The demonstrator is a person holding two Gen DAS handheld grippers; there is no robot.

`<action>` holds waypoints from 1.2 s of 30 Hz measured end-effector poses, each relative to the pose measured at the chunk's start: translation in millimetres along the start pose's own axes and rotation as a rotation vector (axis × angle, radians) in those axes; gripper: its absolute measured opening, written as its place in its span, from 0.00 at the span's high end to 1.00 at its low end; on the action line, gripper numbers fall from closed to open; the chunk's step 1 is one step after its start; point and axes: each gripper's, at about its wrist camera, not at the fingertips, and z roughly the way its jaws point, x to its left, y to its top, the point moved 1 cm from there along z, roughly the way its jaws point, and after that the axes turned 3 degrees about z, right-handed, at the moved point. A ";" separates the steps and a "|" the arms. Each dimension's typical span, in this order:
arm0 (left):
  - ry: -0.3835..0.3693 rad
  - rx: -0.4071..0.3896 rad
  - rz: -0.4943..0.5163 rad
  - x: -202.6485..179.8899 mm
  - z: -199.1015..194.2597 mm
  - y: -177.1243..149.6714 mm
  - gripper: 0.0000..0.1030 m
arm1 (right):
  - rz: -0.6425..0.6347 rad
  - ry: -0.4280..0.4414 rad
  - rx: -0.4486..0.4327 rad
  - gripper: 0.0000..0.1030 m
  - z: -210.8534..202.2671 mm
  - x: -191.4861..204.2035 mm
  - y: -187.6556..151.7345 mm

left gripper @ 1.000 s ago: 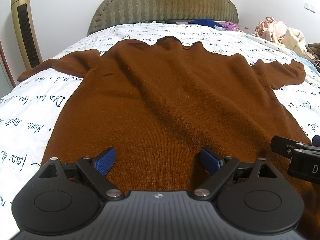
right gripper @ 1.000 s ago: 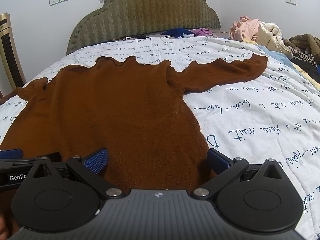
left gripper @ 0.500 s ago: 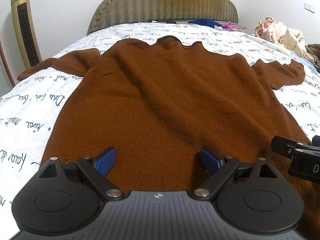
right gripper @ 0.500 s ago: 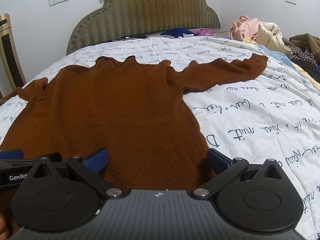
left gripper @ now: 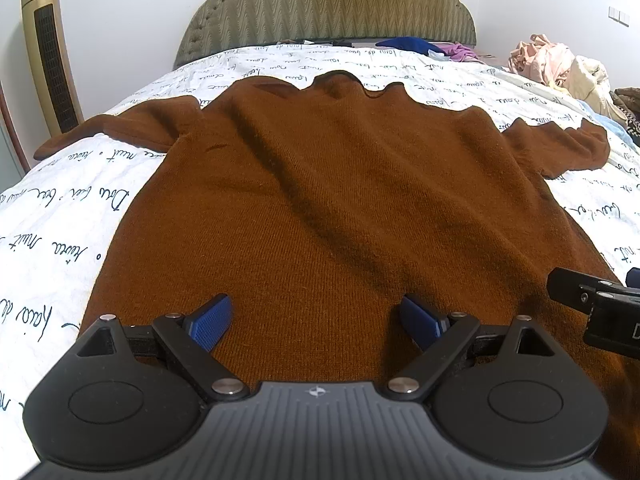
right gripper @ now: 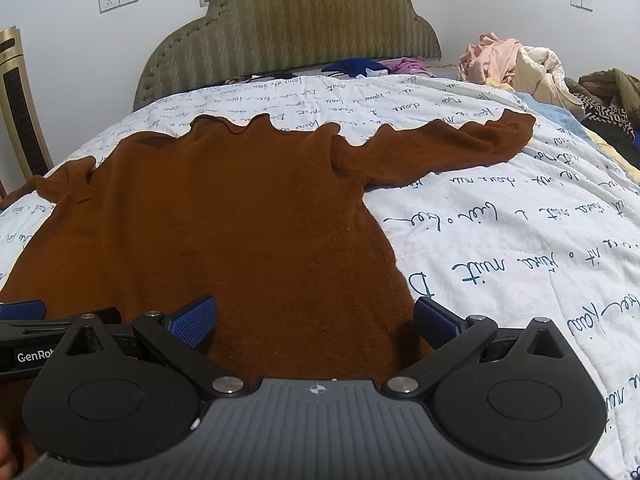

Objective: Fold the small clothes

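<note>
A brown knit sweater [left gripper: 328, 200] lies flat on the bed, neck toward the headboard, both sleeves spread out to the sides. It also shows in the right wrist view [right gripper: 224, 220], with its right sleeve [right gripper: 452, 148] stretched out. My left gripper [left gripper: 316, 320] is open and empty, over the sweater's near hem. My right gripper [right gripper: 316, 316] is open and empty, over the hem's right part, its right finger at the sweater's side edge. Each gripper shows at the edge of the other's view.
The bed has a white quilt with dark script [right gripper: 500, 240] and a padded olive headboard [left gripper: 328, 4]. Loose clothes lie by the headboard [left gripper: 412, 45] and in a pile at the right [right gripper: 516, 64]. A gold tower fan [left gripper: 48, 56] stands at the left.
</note>
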 end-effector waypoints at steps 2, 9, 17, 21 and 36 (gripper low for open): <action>0.000 0.000 -0.001 0.0 0.0 0.0 0.11 | 0.001 0.001 0.000 0.00 0.0 -0.2 0.2; -0.001 0.002 0.001 1.0 -0.4 -0.6 0.11 | 0.001 0.004 0.001 0.00 0.7 -0.6 0.7; -0.024 0.018 -0.004 2.4 -5.9 3.5 0.11 | -0.010 0.029 -0.003 0.00 -2.9 -7.7 10.9; -0.033 0.013 0.009 -3.2 -10.7 13.6 0.11 | 0.028 0.067 -0.010 0.00 -5.3 -37.8 37.2; -0.034 -0.052 0.119 -59.1 -13.5 66.1 0.11 | 0.490 0.057 -0.133 0.00 105.1 -286.4 178.8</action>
